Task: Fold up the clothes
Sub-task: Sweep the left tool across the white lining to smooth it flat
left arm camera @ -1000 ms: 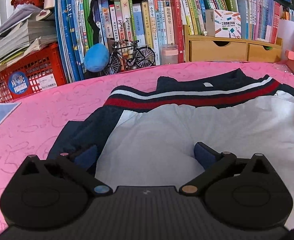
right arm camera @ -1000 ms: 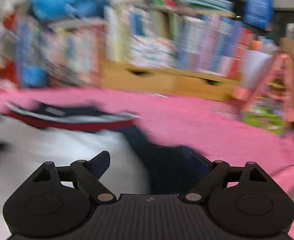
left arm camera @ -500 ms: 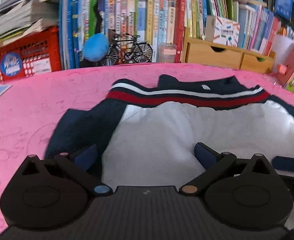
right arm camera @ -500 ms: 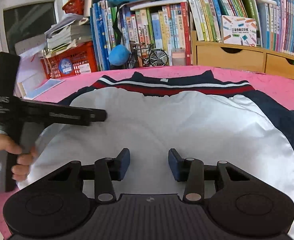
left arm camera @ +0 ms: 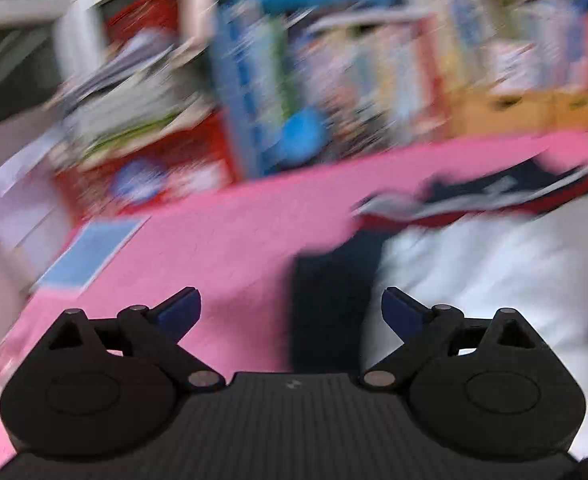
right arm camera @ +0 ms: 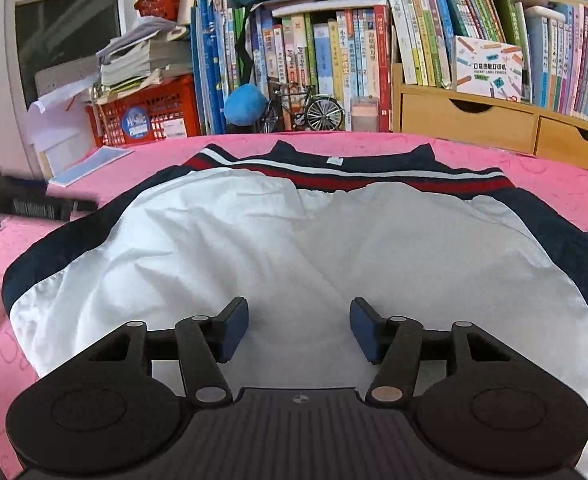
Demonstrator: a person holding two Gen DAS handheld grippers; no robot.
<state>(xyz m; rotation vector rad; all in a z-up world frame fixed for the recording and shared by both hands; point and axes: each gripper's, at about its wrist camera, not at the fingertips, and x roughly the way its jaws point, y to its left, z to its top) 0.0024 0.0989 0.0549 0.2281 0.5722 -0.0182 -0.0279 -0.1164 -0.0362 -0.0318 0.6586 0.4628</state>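
The garment [right arm camera: 253, 248] lies spread flat on the pink tablecloth [right arm camera: 554, 184], white panel up, navy sleeves at both sides, and its striped collar band toward the bookshelf [right arm camera: 334, 48]. Its long axis runs left to right across the right wrist view.

The right gripper [right arm camera: 300, 328] sits over the near hem. Its 2 pads are moderately apart, having just widened again, with nothing clamped; white fabric lies below and ahead of them.

The left gripper [left arm camera: 291, 308] has 2 pads spread wide and holds nothing. Its view is motion-blurred (detail is unreliable). The left navy sleeve [left arm camera: 330, 292] lies directly ahead of its fingers, partly between them.

Judgement: the left hand is nearer the left sleeve, so the coming fold probably begins there, carrying the sleeve inward across the white panel.
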